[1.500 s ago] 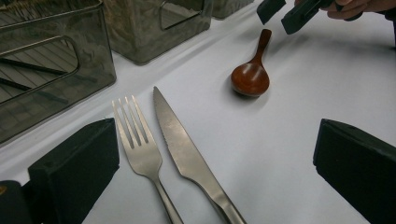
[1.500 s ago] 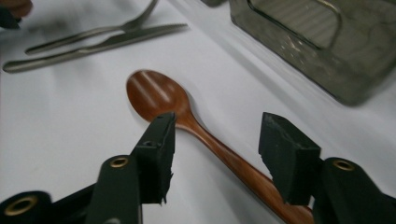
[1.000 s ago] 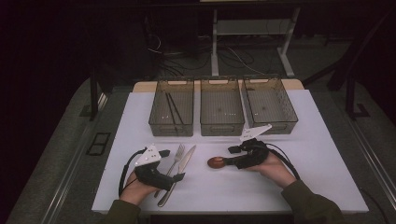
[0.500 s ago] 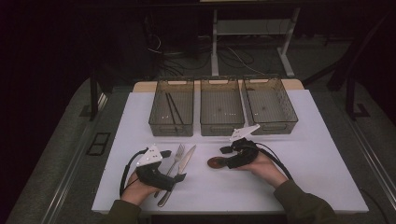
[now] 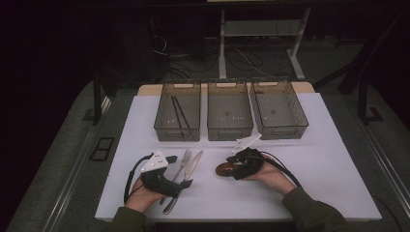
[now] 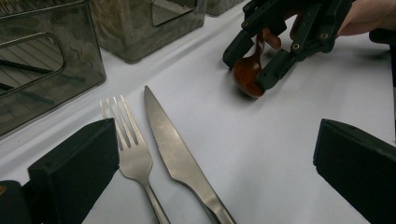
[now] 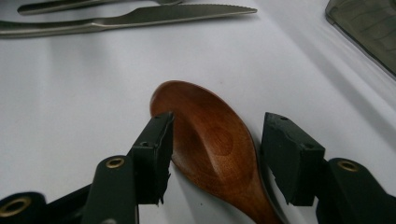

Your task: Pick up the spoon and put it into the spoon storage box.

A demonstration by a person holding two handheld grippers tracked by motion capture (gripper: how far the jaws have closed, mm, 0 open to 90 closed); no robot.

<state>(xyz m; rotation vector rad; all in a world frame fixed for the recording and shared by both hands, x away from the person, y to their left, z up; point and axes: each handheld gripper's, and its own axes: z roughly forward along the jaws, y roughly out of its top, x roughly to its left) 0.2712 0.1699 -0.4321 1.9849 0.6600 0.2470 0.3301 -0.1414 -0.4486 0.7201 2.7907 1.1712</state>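
Straddling spoon: right gripper (image 7: 215, 154) sitting with jaws apart around the wooden spoon (image 7: 210, 140), not squeezing.
Resting: left gripper (image 6: 215, 163) staying wide open beside fork (image 6: 133, 149) and knife (image 6: 180, 158).

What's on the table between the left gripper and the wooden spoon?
A fork and a knife lie side by side between the left gripper and the wooden spoon, seen in the high view.

On the white table (image 5: 309, 159), the right hand-held gripper (image 5: 237, 166) sits over a brown wooden spoon (image 5: 223, 169). The left hand-held gripper (image 5: 181, 171) rests beside a fork (image 5: 183, 162) and knife (image 5: 192, 166). Three clear bins (image 5: 229, 116) stand behind.
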